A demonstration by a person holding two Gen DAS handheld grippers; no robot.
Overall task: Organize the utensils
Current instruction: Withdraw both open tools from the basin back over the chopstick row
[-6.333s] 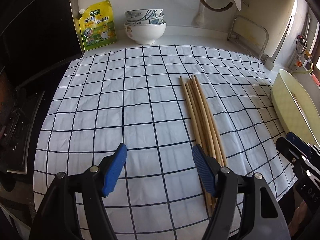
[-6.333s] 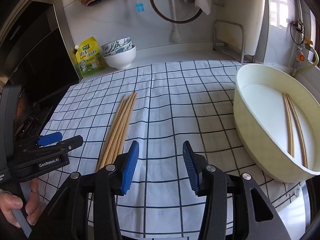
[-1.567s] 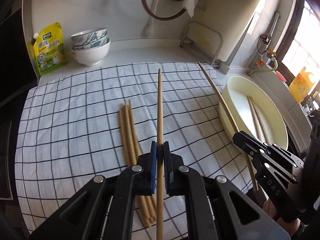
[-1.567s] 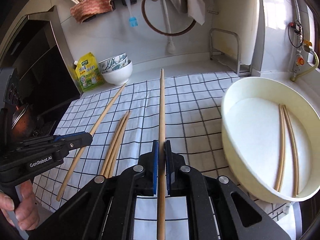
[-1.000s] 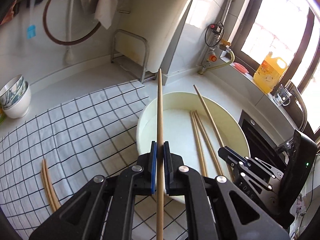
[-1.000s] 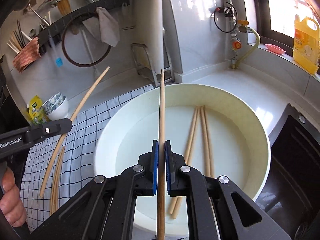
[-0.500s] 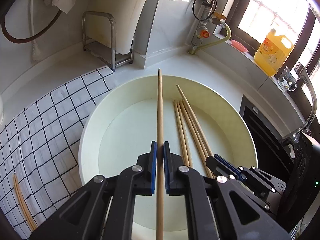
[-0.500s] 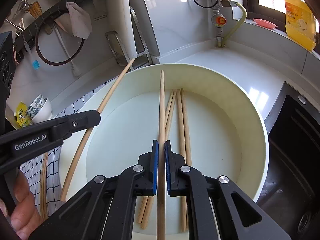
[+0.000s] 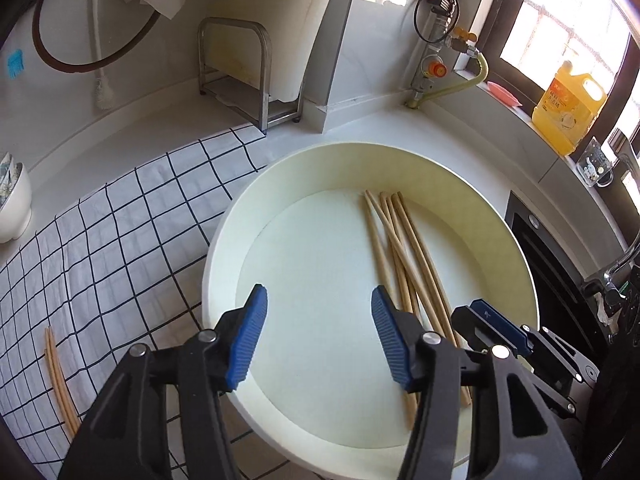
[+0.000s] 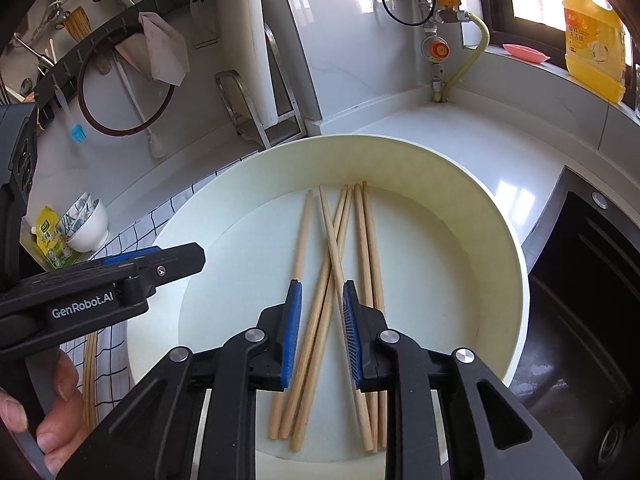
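Above the cream basin point(image 9: 516, 240): left gripper point(image 9: 318, 332) with jaws wide apart, right gripper point(image 10: 319, 330) with jaws parted, both gripping nothing. In the basin, 6 chopsticks point(image 10: 362, 236), some crossed. On the checked cloth point(image 9: 120, 216) over the tabletop, 2 more chopsticks point(image 9: 58, 380).

A white countertop point(image 9: 380, 124) carries a checked cloth point(image 9: 120, 224), a cream basin point(image 9: 516, 248) and stacked bowls point(image 10: 86, 220).

Six wooden chopsticks point(image 10: 340, 264) lie crossed in cream basin point(image 10: 508, 248); two more point(image 9: 60, 380) on cloth.
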